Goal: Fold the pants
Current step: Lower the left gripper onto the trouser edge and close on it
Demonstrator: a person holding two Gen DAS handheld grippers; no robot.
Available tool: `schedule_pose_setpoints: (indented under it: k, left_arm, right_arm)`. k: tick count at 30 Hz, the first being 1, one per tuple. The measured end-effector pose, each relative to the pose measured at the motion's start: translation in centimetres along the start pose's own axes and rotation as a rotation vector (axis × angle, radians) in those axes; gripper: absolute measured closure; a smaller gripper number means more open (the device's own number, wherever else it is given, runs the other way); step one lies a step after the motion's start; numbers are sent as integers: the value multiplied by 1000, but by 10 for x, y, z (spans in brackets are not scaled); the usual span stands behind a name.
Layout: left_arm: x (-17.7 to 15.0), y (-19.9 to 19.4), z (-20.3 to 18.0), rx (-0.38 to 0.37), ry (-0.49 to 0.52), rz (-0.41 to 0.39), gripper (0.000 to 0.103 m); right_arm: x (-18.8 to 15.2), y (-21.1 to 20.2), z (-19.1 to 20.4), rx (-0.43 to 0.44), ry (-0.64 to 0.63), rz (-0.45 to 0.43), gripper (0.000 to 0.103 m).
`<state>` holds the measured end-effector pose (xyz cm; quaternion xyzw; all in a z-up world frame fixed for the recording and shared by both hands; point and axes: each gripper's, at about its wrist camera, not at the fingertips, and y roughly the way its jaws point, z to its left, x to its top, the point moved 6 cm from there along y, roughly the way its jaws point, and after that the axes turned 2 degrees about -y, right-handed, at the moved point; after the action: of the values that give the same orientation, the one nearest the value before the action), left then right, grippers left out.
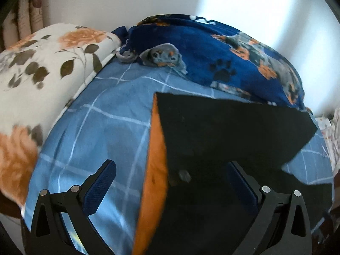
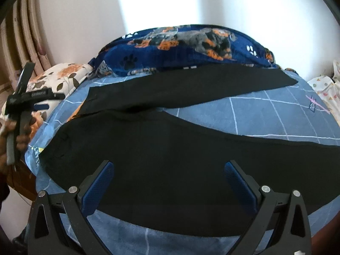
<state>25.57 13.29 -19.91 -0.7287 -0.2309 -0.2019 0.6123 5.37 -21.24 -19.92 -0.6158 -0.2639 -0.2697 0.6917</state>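
Black pants (image 2: 170, 148) lie spread flat on the blue checked bedsheet (image 2: 265, 110), the two legs splayed apart toward the right. In the left wrist view the pants' waist end (image 1: 212, 138) shows an orange lining strip (image 1: 156, 170) along its left edge. My left gripper (image 1: 171, 170) is open just above the waist, holding nothing; it also shows at the left edge of the right wrist view (image 2: 27, 102). My right gripper (image 2: 169, 170) is open above the nearer leg, holding nothing.
A dark blue dog-print blanket (image 1: 212, 48) is bunched along the far side of the bed against the white wall. A white floral pillow (image 1: 42, 68) lies at the left. A white patterned cloth (image 2: 325, 89) sits at the right edge.
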Motion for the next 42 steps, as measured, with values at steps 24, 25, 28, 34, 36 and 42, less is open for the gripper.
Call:
schedule_pose_setpoints:
  k: [24,25,28,34,36,42]
  left_arm:
    - [90,163,5,-140,150,139,58]
    - [89,161,0,-174,163,126,69]
    - [90,156,4,-183,102,106,87]
    - [83,116,-3,-168,74,-11,92]
    - [80,94,-7,-172,75,-47,92]
    - [57,13,-30,-212,103,-179,92]
  right_arm:
    - [0,43,-23,-30,47,102,0]
    - [0,44,-23,-30,47,103,0]
    - [1,48,-21,-23,48,111,0]
    - [8,45,-14,-15,33,92,0]
    - [16,42,-14,-8,26,71,0]
    - [63,43,-23,197,178,28,0]
